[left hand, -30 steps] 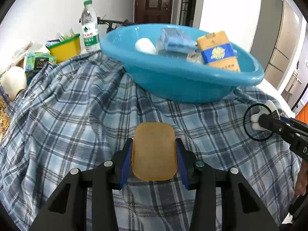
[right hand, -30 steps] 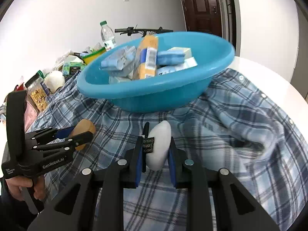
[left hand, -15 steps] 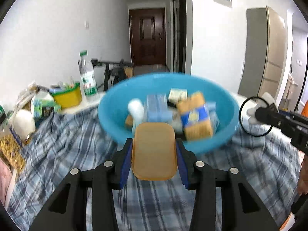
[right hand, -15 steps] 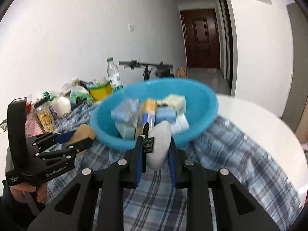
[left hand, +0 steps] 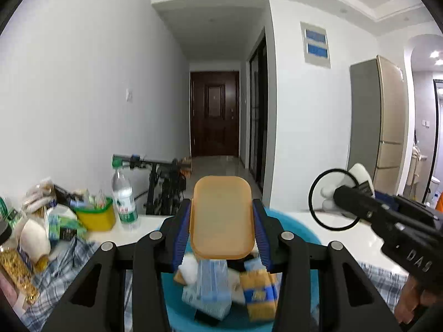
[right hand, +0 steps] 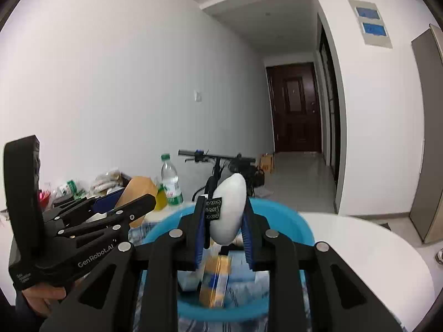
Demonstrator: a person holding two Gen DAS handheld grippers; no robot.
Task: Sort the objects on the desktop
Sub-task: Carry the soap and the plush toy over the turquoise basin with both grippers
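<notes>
Tan lid [left hand: 223,217] clamped between jaws, above basin [left hand: 310,238]

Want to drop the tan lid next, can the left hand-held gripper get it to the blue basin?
Probably yes: the left hand-held gripper holds the tan lid above the open blue basin.

Glossy blue plastic basin [right hand: 301,228]; checked cloth [left hand: 69,265]; matt tan lid [left hand: 223,217].

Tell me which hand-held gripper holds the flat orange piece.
The left hand-held gripper holds the flat orange piece; the right hand-held gripper holds a white rounded object instead.
</notes>
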